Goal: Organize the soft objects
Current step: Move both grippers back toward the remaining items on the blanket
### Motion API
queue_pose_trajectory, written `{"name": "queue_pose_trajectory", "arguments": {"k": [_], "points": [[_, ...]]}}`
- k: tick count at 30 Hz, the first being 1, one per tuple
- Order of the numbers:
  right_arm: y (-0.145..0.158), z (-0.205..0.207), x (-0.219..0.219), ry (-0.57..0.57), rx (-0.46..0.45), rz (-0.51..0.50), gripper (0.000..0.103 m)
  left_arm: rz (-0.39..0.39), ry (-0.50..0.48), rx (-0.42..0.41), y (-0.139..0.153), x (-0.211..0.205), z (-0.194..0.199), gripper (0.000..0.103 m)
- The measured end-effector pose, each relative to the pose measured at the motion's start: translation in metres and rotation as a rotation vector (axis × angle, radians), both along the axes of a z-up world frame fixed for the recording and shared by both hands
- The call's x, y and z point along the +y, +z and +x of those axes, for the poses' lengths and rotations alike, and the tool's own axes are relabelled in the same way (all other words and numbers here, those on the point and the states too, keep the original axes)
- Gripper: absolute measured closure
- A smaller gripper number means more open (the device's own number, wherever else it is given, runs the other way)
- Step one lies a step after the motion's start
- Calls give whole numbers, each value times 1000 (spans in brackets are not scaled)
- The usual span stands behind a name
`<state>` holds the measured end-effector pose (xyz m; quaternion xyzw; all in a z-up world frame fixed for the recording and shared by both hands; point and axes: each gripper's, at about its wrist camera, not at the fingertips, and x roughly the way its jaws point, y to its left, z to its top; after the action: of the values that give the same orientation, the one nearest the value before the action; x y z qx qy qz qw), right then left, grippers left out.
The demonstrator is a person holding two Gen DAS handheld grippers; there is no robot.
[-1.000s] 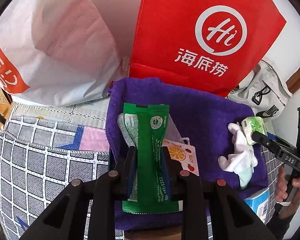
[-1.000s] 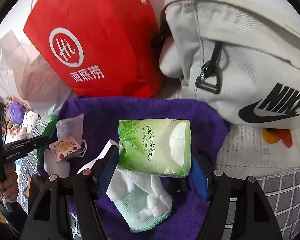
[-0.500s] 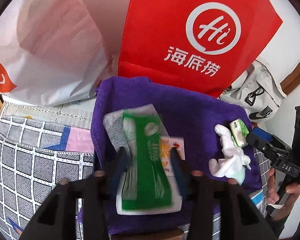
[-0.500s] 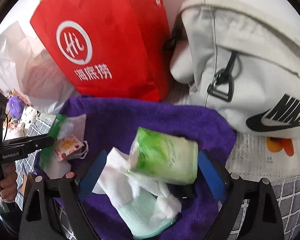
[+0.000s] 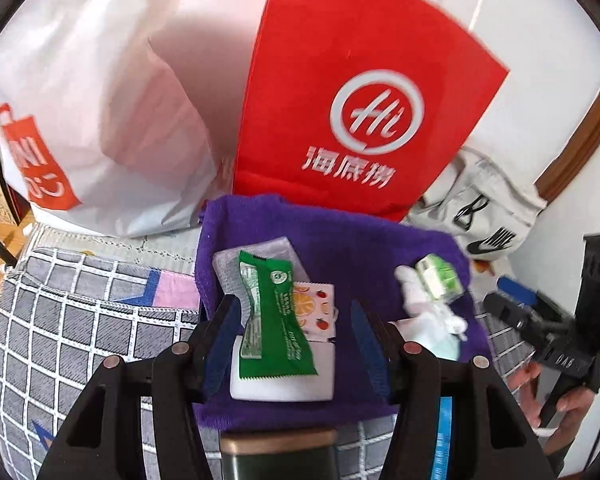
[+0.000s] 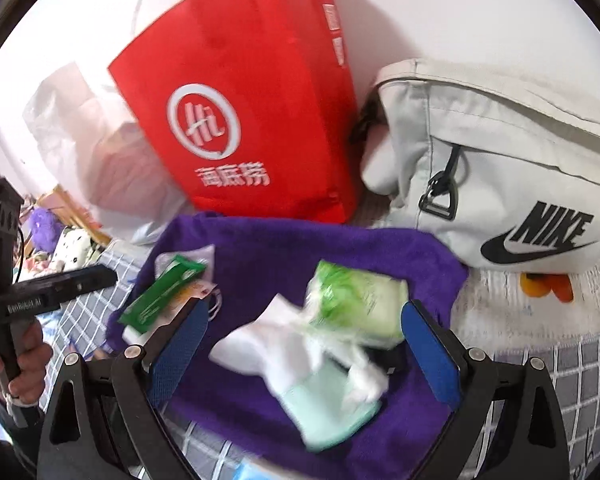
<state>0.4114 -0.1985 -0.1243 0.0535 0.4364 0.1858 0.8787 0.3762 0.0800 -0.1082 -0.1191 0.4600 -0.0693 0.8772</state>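
The tissue pack [image 6: 356,304] and white sock [image 6: 280,344] are motion-blurred, print unreadable. At six o'clock a dark cylinder [image 5: 278,456] is cut off by the edge. The white pad [image 5: 280,384] lies largely hidden beneath the green sachet [image 5: 274,320].

L tongs [image 5: 296,328] open, angled down | R tongs [image 6: 304,344] wide open, angled down

Two fisheye views, each looking steeply down and forward along its own black gripper fingers, close above a purple terry towel [image 5: 340,240] on a checked grey bedspread [image 5: 80,320]. Both face a red paper bag [image 6: 240,120] (white logo) against the wall, and each glimpses the other hand-held gripper at its edge.
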Motion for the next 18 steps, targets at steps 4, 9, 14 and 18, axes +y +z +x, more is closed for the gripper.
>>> {"name": "queue_pose_trajectory", "arguments": {"k": [4, 9, 14, 18], "points": [[15, -29, -3, -6, 5, -1, 7, 3, -9, -33, 20, -1, -21, 48], [28, -77, -1, -18, -10, -17, 8, 32, -28, -74, 42, -3, -62, 48], [31, -124, 3, 3, 1, -14, 12, 50, -32, -94, 50, -2, -107, 48], [33, -168, 12, 30, -30, -5, 13, 64, -19, -91, 45, -4, -139, 48]]}}
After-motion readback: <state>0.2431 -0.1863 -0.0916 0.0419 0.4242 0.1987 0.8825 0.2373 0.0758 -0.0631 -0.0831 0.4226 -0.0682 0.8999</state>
